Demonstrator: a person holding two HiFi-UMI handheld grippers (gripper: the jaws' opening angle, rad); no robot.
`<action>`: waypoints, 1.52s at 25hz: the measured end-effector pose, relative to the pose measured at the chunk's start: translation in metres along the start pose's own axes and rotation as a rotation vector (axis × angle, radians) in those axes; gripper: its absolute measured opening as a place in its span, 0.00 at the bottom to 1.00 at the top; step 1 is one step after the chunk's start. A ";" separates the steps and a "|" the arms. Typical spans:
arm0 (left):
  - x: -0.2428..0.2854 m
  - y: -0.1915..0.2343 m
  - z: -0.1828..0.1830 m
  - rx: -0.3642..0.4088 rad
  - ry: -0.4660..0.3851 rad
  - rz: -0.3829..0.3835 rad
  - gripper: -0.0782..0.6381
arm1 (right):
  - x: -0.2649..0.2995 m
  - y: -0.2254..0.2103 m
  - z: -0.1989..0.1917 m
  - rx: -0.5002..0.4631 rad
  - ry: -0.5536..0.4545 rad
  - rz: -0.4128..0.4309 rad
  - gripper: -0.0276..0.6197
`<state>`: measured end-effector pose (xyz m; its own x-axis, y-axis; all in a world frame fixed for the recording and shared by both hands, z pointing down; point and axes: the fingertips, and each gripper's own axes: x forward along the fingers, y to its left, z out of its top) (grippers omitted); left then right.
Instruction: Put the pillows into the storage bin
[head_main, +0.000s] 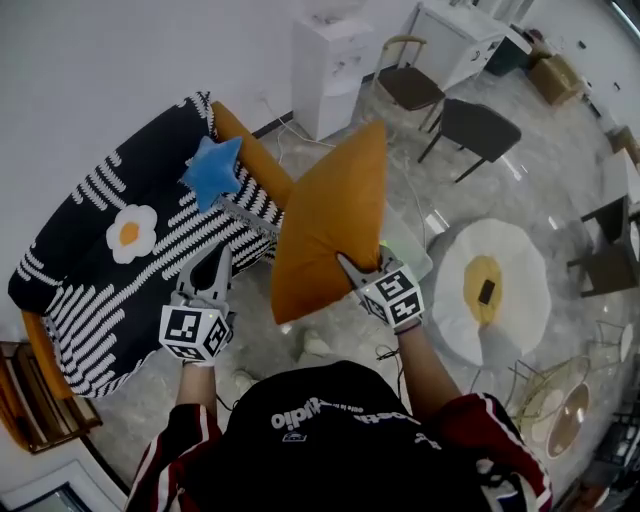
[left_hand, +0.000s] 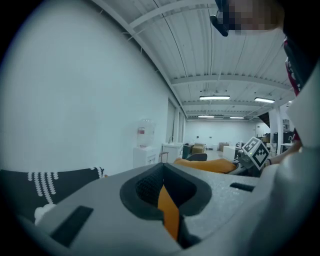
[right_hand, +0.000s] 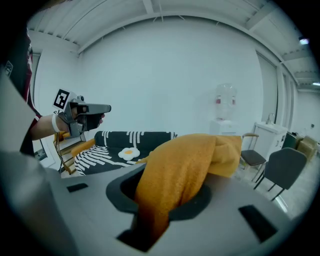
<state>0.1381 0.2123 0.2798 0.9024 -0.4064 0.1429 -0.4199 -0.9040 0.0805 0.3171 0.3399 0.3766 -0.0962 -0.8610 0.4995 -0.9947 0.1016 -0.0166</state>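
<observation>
A large orange pillow hangs in the air in front of me, pinched at its lower corner by my right gripper. In the right gripper view the orange pillow bunches up between the jaws of the right gripper. My left gripper is shut and empty, held over the sofa's edge; the left gripper looks level across the room. A blue star pillow and a daisy pillow lie on the striped sofa. A pale bin shows partly behind the orange pillow.
A white and yellow egg-shaped cushion lies on the floor at the right. A water dispenser stands by the wall, with dark chairs beyond. A wire-frame table stands at the lower right.
</observation>
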 end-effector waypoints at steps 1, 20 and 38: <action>0.011 -0.007 -0.002 0.003 0.008 -0.015 0.12 | -0.003 -0.014 -0.009 0.010 0.011 -0.017 0.20; 0.118 -0.048 -0.043 0.025 0.160 -0.119 0.12 | -0.013 -0.177 -0.137 -0.008 0.264 -0.138 0.21; 0.128 -0.050 -0.048 0.030 0.217 -0.119 0.12 | -0.032 -0.241 -0.232 0.294 0.406 -0.406 0.57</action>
<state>0.2698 0.2115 0.3415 0.9021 -0.2614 0.3433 -0.3055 -0.9488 0.0803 0.5679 0.4586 0.5657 0.2544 -0.5393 0.8028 -0.9229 -0.3835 0.0348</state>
